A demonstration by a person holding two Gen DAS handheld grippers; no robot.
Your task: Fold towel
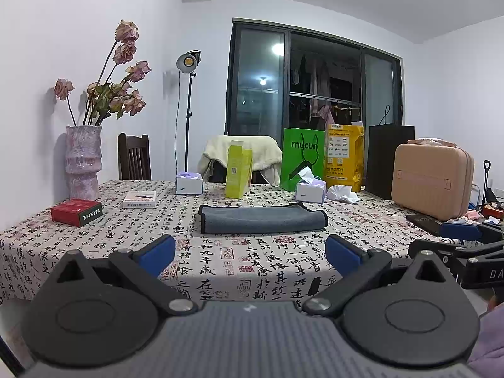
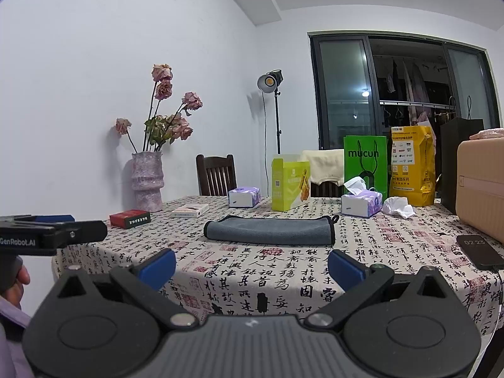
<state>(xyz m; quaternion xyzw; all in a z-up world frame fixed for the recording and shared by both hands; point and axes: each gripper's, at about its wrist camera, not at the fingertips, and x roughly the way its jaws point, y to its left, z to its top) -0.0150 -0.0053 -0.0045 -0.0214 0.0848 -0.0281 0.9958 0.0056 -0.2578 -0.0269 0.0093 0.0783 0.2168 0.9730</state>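
Observation:
A grey towel (image 1: pixel 263 219) lies folded into a long flat bundle in the middle of the table; it also shows in the right wrist view (image 2: pixel 271 230). My left gripper (image 1: pixel 250 253) is open and empty, held above the table's near edge, short of the towel. My right gripper (image 2: pixel 252 266) is open and empty too, at about the same distance from the towel. The right gripper's blue fingertip also shows at the right edge of the left wrist view (image 1: pixel 461 230). The left gripper's body shows at the left of the right wrist view (image 2: pixel 53 234).
The table has a calligraphy-print cloth (image 1: pixel 239 271). On it stand a vase of dried roses (image 1: pixel 82 163), a red box (image 1: pixel 76 211), a white box (image 1: pixel 140 199), two tissue packs (image 1: pixel 188 183), a yellow-green carton (image 1: pixel 238 173), bags (image 1: pixel 302 159), a tan case (image 1: pixel 431 180) and a phone (image 2: pixel 478 251).

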